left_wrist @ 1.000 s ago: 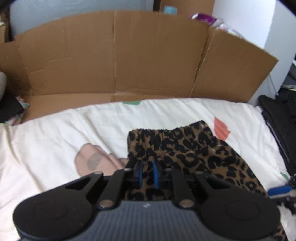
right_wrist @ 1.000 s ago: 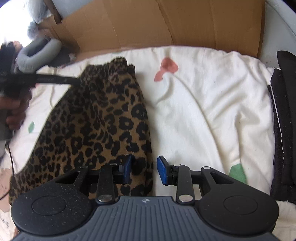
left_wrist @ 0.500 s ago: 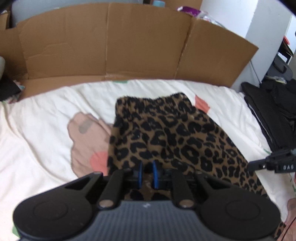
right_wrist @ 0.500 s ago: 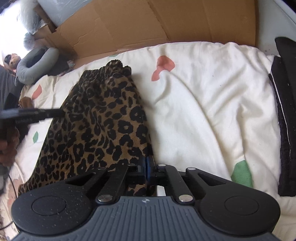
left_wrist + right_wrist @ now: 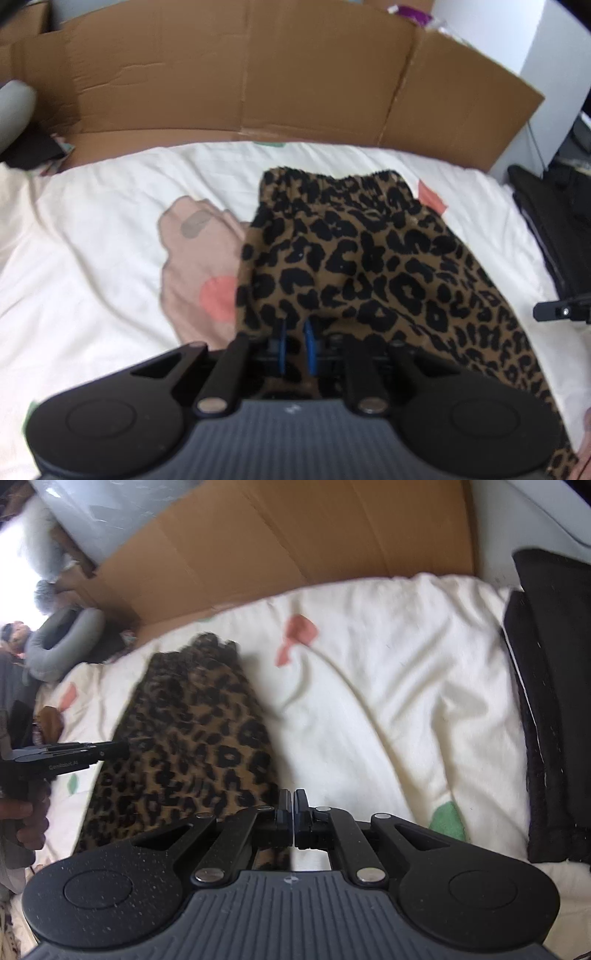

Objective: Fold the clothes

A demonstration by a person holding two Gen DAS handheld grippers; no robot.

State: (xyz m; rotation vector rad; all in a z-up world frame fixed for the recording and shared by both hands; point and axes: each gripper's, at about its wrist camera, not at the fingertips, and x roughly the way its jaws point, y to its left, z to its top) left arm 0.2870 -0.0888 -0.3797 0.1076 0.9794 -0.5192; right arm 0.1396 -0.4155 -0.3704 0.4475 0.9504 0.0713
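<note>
Right wrist view shows the right gripper (image 5: 293, 806), open a second ago, now pinched on the near edge of the leopard garment (image 5: 192, 746); the left gripper (image 5: 295, 341) also clamps it, on the bed sheet (image 5: 388, 701), so lifting for a fold seems ready

My right gripper (image 5: 293, 805) had its jaws pressed together on the near right edge of the leopard-print garment (image 5: 192, 738), which lay on the white bedspread (image 5: 388, 686). My left gripper (image 5: 110, 751) reached the garment's left edge. Black clothes (image 5: 554, 701) lined the bedspread's right edge.
</note>
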